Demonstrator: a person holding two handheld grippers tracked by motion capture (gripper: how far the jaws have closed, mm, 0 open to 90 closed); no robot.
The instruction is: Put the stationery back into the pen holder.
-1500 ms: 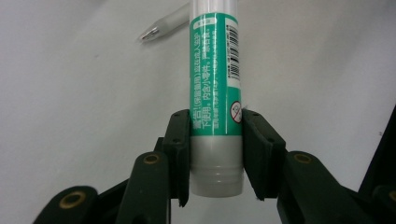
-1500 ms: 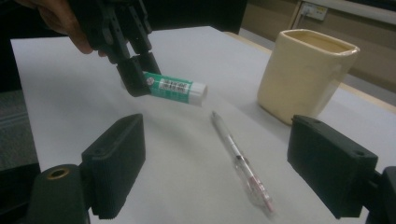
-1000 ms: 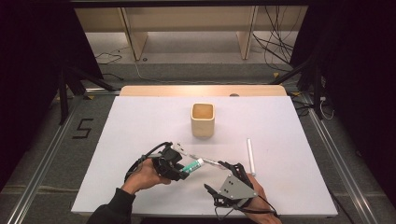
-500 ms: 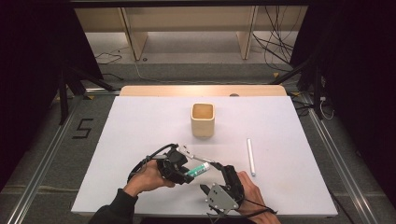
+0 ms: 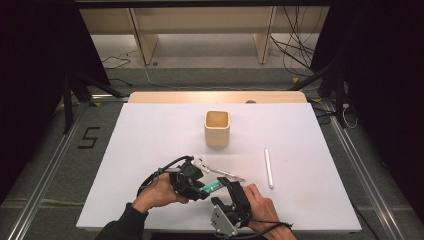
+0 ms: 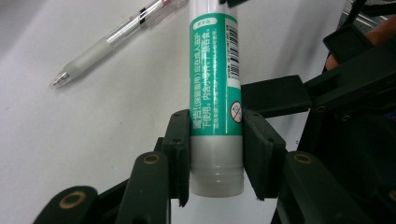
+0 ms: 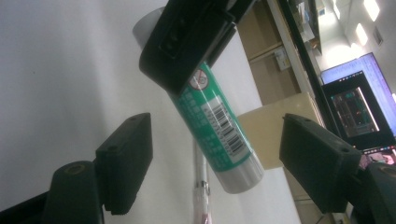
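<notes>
Now the green glue stick (image 6: 215, 100) sits clamped in your left gripper (image 6: 217, 154) above the table's near edge. Your right gripper (image 7: 215, 163), jaws apart and just closing, straddles its free cap end; center them squarely there before squeezing.

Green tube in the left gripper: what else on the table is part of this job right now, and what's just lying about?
In the job:
green tube, clamped in the left gripper
right gripper, jaws just been closing, either side of the tube, not touching

Lying about:
clear pen
white stick
wooden cup
</notes>
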